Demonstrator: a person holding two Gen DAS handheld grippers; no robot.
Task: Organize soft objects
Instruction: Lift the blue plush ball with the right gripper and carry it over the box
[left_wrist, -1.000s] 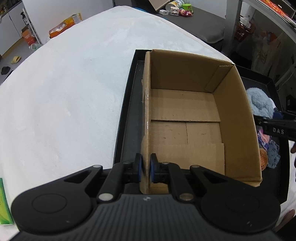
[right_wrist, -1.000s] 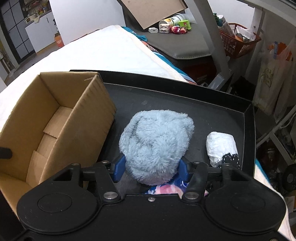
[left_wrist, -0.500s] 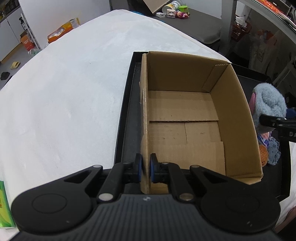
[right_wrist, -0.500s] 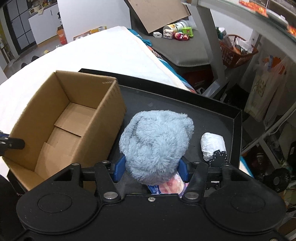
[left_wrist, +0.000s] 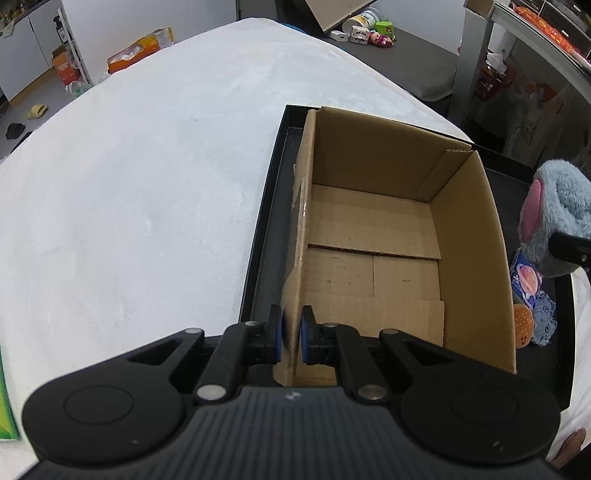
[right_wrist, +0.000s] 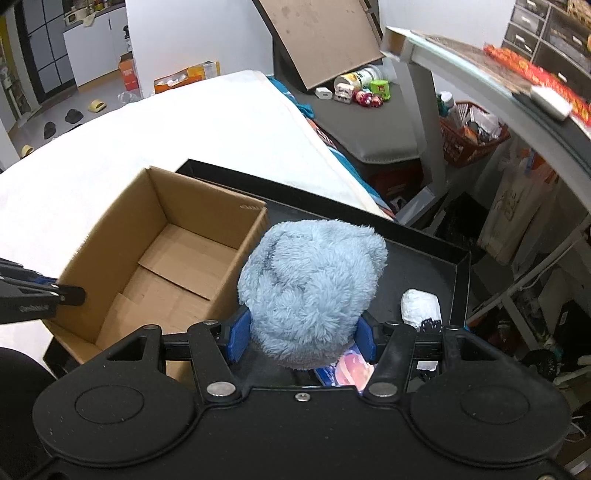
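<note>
Right wrist view: right tongs (right_wrist: 302, 339) clamp blue plush toy (right_wrist: 312, 288) midway open, held above black tray (right_wrist: 463, 284) beside cardboard box (right_wrist: 177, 258). Left tongs (left_wrist: 291, 334) pinch box wall shut, probably steadying it for drop-in.

No text or label is sharp enough to read.

An open, empty cardboard box (left_wrist: 391, 236) stands upright in the left part of a black tray (right_wrist: 458, 258), flaps folded flat on its floor. A fluffy pale-blue plush (right_wrist: 310, 288) with a pink ear lining hangs above the tray at the box's 3 o'clock side. On the tray floor lie a white rolled cloth (right_wrist: 419, 306), a patterned blue-pink pouch (left_wrist: 526, 280) and a small orange toy (left_wrist: 522, 325).
</note>
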